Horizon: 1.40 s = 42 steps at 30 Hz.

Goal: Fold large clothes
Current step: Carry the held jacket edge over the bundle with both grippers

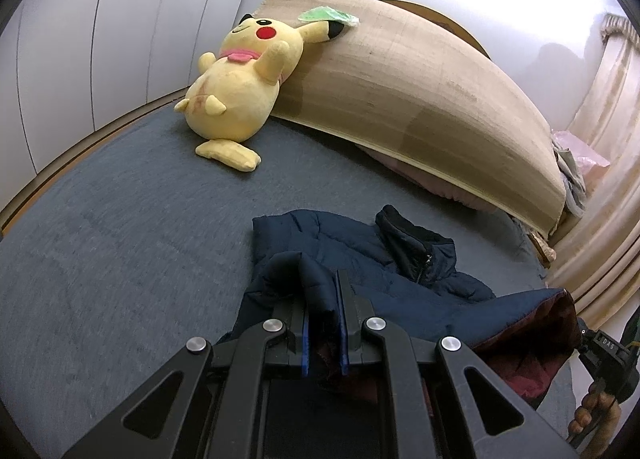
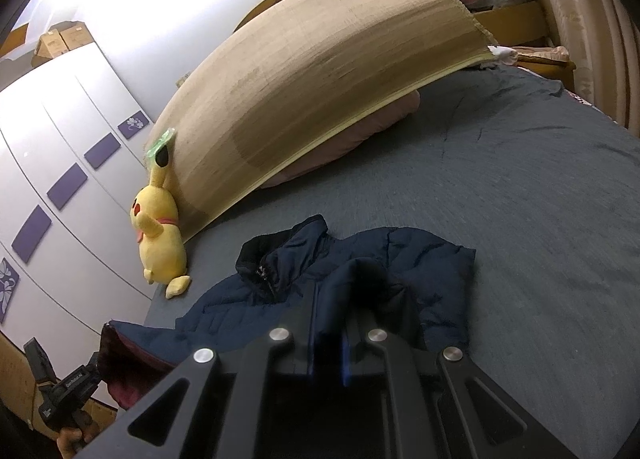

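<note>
The navy padded jacket [image 1: 360, 259] lies on the grey bed [image 1: 120, 239], spread just ahead of both claws, with its collar standing up at the far side from them. The left claw [image 1: 323, 291] is nearly closed and pinches a fold of the jacket's near edge between its blue pads; the fabric rises in a small hump around the fingertips. To the right of this claw the hem is lifted and shows a dark red lining [image 1: 532, 347], and beyond it, at the frame's edge, the other claw's handle is gripped by a hand [image 1: 592, 415].

The right claw [image 2: 360, 299] is also almost fully closed, holding a raised fold of the jacket [image 2: 340, 271] directly in front of it. The rest of the garment stretches from this claw toward its left.

Far ahead of the claws, a yellow plush toy [image 1: 236, 95] leans against a rolled bamboo mat [image 1: 420, 107].
</note>
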Each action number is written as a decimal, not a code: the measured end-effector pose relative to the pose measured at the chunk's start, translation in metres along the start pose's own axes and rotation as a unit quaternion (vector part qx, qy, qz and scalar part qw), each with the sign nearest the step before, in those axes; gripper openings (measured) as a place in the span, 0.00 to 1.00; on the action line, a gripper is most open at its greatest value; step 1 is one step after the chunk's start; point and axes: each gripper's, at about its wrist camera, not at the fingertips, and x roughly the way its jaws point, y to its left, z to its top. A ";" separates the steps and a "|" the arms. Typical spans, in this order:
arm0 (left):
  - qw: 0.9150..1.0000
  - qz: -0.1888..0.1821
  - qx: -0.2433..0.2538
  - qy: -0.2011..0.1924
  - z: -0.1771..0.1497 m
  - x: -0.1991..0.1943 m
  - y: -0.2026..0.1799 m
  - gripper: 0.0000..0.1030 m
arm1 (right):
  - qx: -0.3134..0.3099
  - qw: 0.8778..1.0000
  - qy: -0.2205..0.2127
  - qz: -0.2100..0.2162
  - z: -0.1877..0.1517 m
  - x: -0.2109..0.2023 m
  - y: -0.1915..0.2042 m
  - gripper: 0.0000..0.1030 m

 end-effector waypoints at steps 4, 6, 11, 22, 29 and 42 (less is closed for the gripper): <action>1.000 -0.001 0.005 0.006 0.008 0.011 -0.002 0.11 | 0.003 1.000 0.003 -0.004 0.007 0.011 0.000 0.09; 1.000 0.001 0.011 0.007 0.011 0.016 -0.004 0.11 | 0.003 1.000 0.003 -0.006 0.010 0.016 0.000 0.09; 1.000 0.007 0.023 0.013 0.018 0.031 -0.009 0.11 | 0.009 1.000 0.007 -0.014 0.016 0.030 -0.003 0.09; 0.998 0.021 0.064 0.013 0.033 0.058 -0.025 0.11 | 0.016 0.999 0.013 -0.034 0.031 0.059 -0.006 0.09; 0.997 0.023 0.079 0.015 0.044 0.075 -0.031 0.11 | 0.015 0.999 0.018 -0.048 0.044 0.077 -0.006 0.09; 0.995 0.027 0.092 0.031 0.057 0.115 -0.036 0.11 | 0.001 0.996 0.034 -0.078 0.058 0.116 -0.007 0.09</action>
